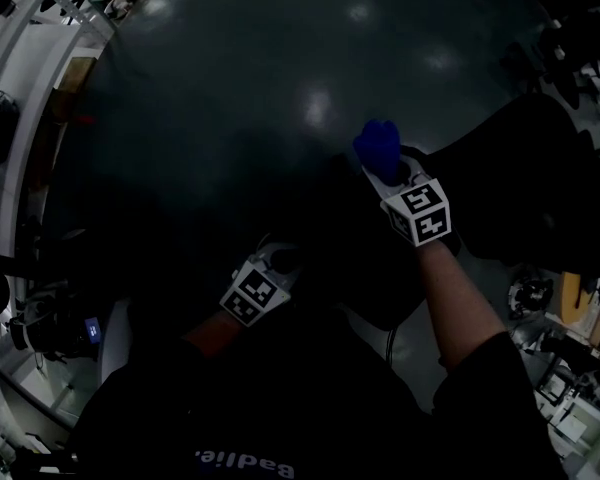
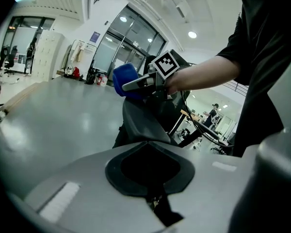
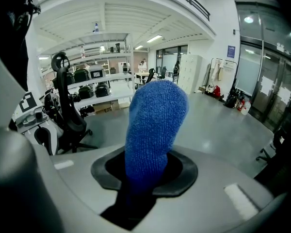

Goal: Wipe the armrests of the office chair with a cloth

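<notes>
My right gripper (image 1: pixel 390 173) is shut on a blue cloth (image 1: pixel 377 148), which sticks up out of its jaws and fills the middle of the right gripper view (image 3: pixel 155 125). The left gripper view shows the same blue cloth (image 2: pixel 123 79) held over the dark back of the office chair (image 2: pixel 145 120). In the head view that chair (image 1: pixel 540 168) is a black mass at the right; I cannot make out its armrests. Lower and nearer my body, my left gripper (image 1: pixel 280 260) is shut with nothing between its jaws (image 2: pixel 153 178).
White desks and shelves (image 1: pixel 20 88) run along the left edge. A second black office chair (image 3: pixel 68 110) stands by shelving at the left of the right gripper view. The grey floor (image 1: pixel 280 58) stretches ahead. Cables and equipment (image 1: pixel 550 308) lie at the lower right.
</notes>
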{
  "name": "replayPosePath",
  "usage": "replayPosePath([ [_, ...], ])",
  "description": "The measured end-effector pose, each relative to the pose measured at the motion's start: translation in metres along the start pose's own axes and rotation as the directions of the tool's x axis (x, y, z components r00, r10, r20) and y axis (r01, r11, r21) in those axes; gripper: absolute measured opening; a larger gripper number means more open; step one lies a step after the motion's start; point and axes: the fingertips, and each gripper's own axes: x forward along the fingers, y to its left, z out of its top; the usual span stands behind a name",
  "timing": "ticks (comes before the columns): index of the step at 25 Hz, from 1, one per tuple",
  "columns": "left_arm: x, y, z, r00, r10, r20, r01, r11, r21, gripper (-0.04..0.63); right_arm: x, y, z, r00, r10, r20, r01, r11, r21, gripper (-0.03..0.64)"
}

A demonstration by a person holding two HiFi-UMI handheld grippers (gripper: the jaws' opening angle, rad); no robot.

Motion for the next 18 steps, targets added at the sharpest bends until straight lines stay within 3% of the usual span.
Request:
replayPosePath([
  [18,0.000,-0.003,-0.002,1.000,0.014,0.017,-0.014,1.000,-0.014,0.020,-0.005,0.104,0.000,0.989,0.139,0.038,-0.139,0.990,-0.016,0.124],
])
